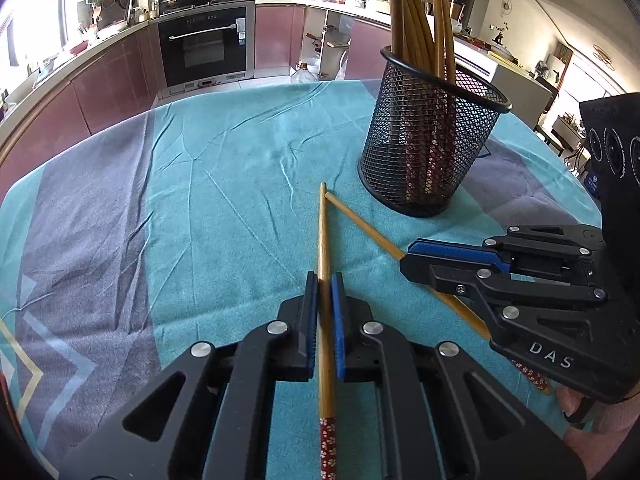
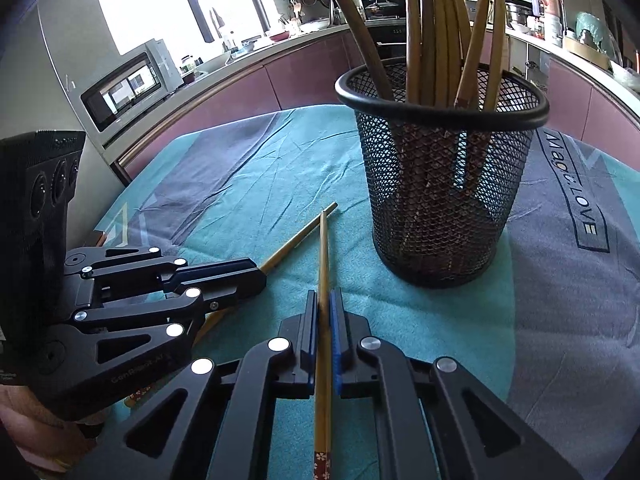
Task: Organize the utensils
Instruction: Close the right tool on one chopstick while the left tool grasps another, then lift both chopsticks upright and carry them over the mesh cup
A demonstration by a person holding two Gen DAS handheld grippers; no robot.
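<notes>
left gripper point(image 1: 324, 296) pinches a slim bamboo chopstick point(image 1: 323, 248), red floral end back near the palm, blue ribbed pads tight on the shaft. right gripper point(image 2: 324, 312) clamps a second bamboo chopstick point(image 2: 322, 264) the same way. tips almost meet ahead of both. round black wire-mesh cup point(image 1: 432, 136) stands just beyond, packed with upright chopsticks. wrinkled teal and grey cloth point(image 1: 224, 200) beneath.

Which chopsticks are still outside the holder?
Two: one in the left gripper, one in the right gripper. The rest stand in the mesh holder.
</notes>
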